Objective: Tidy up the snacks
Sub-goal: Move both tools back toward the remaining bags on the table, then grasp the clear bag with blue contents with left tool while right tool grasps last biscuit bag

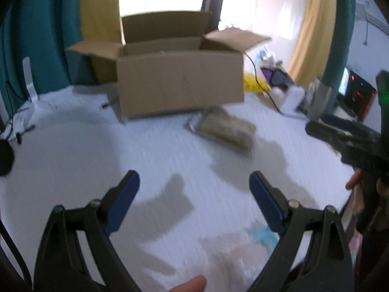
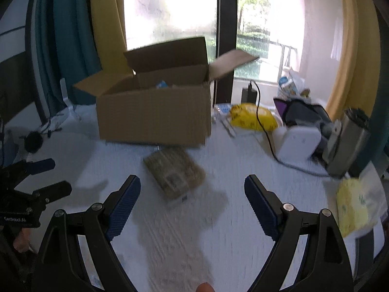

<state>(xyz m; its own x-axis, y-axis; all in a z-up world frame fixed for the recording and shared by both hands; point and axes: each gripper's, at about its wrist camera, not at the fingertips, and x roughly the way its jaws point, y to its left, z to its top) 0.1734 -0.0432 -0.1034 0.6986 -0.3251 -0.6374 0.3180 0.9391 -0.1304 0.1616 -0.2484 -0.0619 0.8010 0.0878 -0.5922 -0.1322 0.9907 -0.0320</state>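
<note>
An open cardboard box (image 1: 180,80) (image 2: 155,119) stands at the back of the white table, flaps up. A tan snack packet (image 1: 226,129) (image 2: 173,172) lies flat on the table just in front of it. My left gripper (image 1: 194,187) is open and empty, well short of the packet; a clear packet with blue print (image 1: 245,245) lies under its right finger. My right gripper (image 2: 192,189) is open and empty, hovering just short of the tan packet. The left gripper shows at the left edge of the right wrist view (image 2: 36,177), also open. Something blue (image 2: 161,84) peeks from inside the box.
Two yellow packets (image 2: 252,116) (image 2: 355,204) lie right of the box and at the right edge. A white device (image 2: 299,143), black cable (image 2: 269,136), dark bag and metal canister (image 2: 345,141) crowd the right side. Cables and a black disc (image 2: 32,141) lie at left. Curtains and window stand behind.
</note>
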